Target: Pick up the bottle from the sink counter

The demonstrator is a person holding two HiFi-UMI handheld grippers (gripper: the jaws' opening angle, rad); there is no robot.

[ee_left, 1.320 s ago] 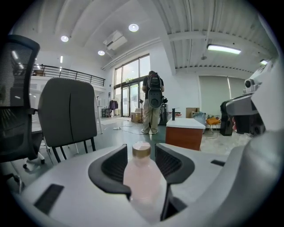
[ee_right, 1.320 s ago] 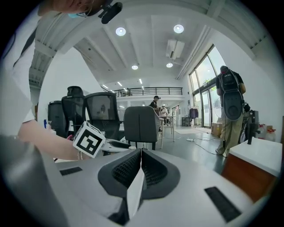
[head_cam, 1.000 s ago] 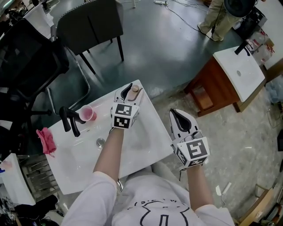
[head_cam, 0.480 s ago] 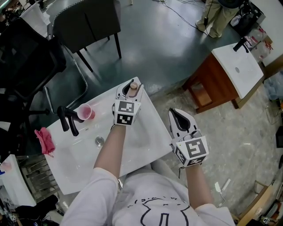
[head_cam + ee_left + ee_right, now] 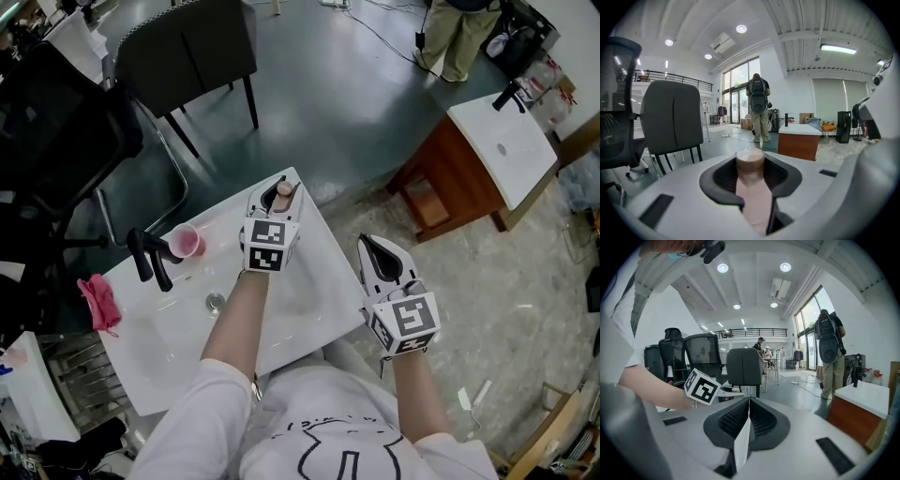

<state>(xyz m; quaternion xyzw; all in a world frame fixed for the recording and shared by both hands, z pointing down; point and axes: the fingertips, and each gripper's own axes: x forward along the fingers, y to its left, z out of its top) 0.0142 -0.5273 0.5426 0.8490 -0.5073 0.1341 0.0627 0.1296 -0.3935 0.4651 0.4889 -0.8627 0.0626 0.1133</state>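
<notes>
Three cameras: one above you, two riding low.
Your head view looks steeply down on the sink counter [image 5: 319, 281]; each gripper view sits close behind its own jaws, facing across the room, both sharing the standing person [image 5: 758, 105].

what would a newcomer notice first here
The pink bottle at the far corner of the sink counter stands between the left gripper's jaws, which have just been closing and now clasp it. A pink cup sits beside the black tap; the right gripper hangs shut past the counter.
</notes>
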